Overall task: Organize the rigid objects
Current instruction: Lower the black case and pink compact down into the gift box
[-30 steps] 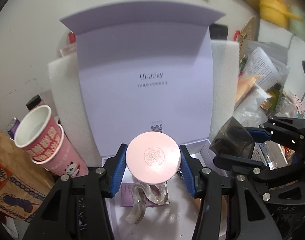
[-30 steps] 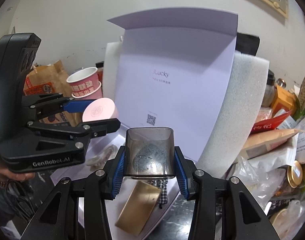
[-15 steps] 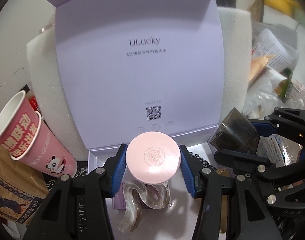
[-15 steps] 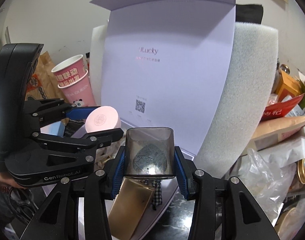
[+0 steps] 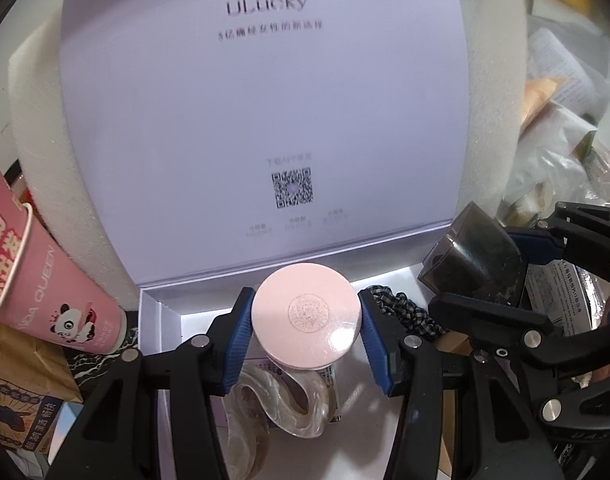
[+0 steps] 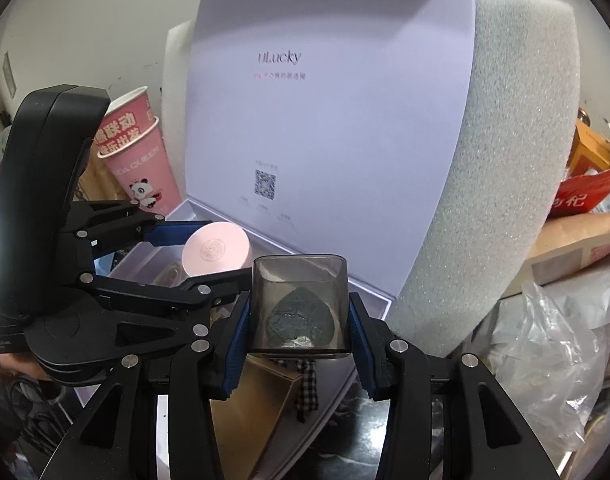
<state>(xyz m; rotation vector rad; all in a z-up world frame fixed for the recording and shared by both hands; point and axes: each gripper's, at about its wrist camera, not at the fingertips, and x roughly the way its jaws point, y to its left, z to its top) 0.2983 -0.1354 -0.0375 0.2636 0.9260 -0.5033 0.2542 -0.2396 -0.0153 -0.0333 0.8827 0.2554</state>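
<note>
Left gripper: we see it clamped on a smooth round pink compact, above the white box.
Right gripper: we see it clamped on a smoky square plastic case, above the box's right side.

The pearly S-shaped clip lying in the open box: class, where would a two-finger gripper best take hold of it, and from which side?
Grip the S-shaped clip from above, pads across one narrow curved band. It lies flat on the floor of the box, so its sides offer little height. The left gripper, holding the pink round case, hangs directly above and would have to move aside first.
</note>
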